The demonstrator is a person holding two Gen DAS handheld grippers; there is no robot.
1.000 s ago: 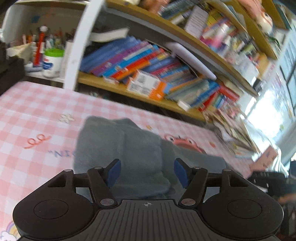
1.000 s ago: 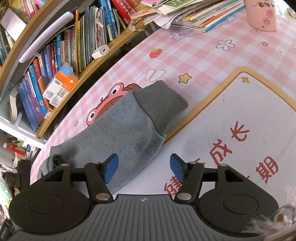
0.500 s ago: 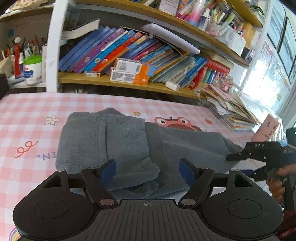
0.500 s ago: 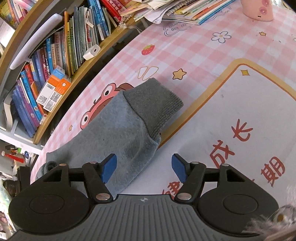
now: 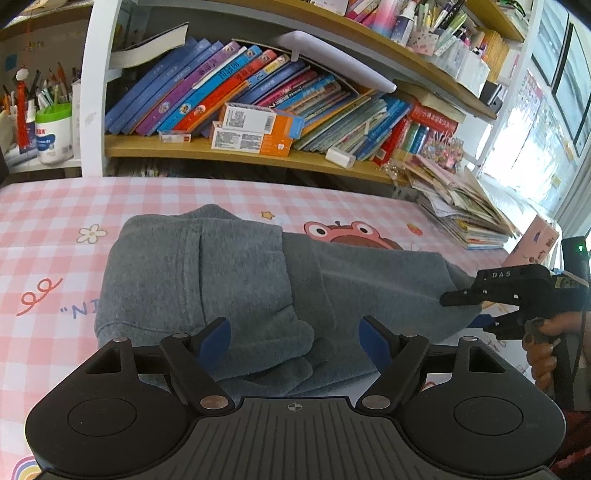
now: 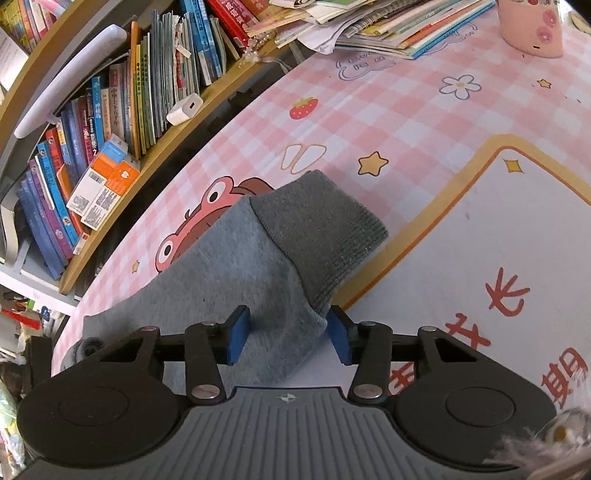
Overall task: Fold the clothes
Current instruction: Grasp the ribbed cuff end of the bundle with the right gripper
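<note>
A grey garment (image 5: 236, 280) lies partly folded on the pink checked tablecloth (image 5: 44, 236). One long part of it runs right and ends in a ribbed cuff (image 6: 317, 229). My left gripper (image 5: 293, 339) hovers open over the garment's near bunched edge, pads clear of the cloth. My right gripper (image 6: 288, 332) straddles the long part just behind the cuff. Its jaws are closing with the grey cloth between them, and the cloth still looks flat. In the left wrist view the right gripper (image 5: 469, 310) sits at the garment's right end, held by a hand (image 5: 539, 343).
A bookshelf (image 5: 258, 110) full of books and boxes runs along the table's far side. A stack of magazines (image 5: 465, 214) and a pink cup (image 6: 532, 29) stand at the right end. A white mat with red characters (image 6: 498, 266) lies under the cuff's near side.
The right jaws have narrowed around the grey cloth behind the cuff. The left jaws have widened, and the left view has levelled and come clear of blur.
</note>
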